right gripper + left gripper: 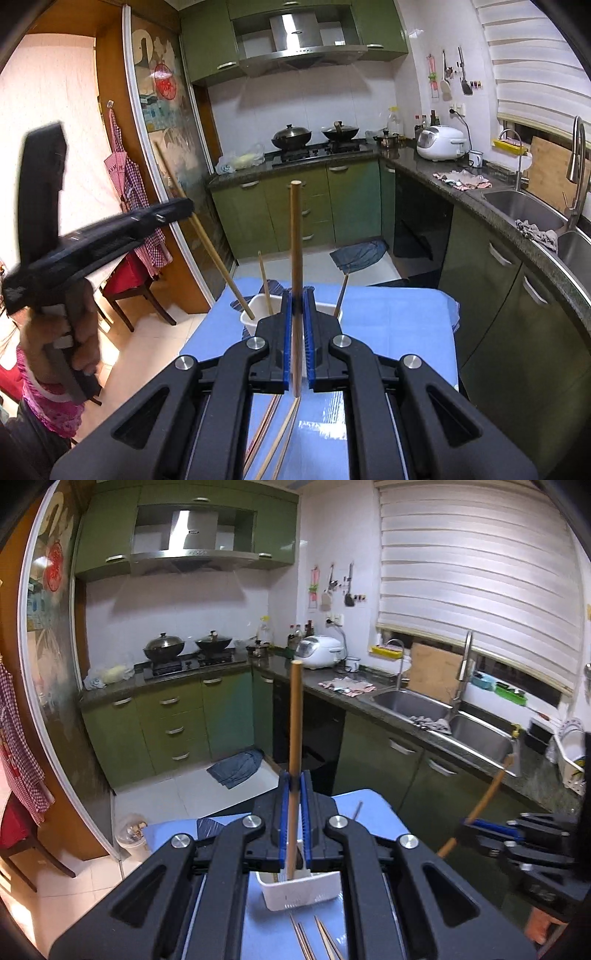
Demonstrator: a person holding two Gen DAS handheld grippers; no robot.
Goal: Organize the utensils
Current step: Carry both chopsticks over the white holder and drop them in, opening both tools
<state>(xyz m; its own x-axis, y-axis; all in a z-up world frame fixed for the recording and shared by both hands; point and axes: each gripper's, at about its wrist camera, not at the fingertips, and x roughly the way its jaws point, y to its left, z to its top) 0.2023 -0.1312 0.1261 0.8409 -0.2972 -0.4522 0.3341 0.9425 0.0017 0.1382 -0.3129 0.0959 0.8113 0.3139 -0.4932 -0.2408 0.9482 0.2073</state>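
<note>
My left gripper (294, 777) is shut on a wooden chopstick (295, 716) that stands nearly upright. Its lower end reaches the white utensil holder (314, 893) on the blue table (373, 812). In the right wrist view my right gripper (296, 297) is shut on another upright chopstick (295, 240), raised above the table just in front of the holder (248, 318). Two thin sticks (263, 277) lean in the holder. Several loose chopsticks (275, 439) lie on the table under my grippers. Each gripper shows in the other's view: the right gripper (467, 825) and the left gripper (186, 207).
A dark counter with a double sink (417, 701) runs along the right, with green cabinets (173, 716) below and a stove at the back. A blue cloth (236, 768) lies on the floor. A chair (129, 291) and a person's hand (74, 354) are at the left.
</note>
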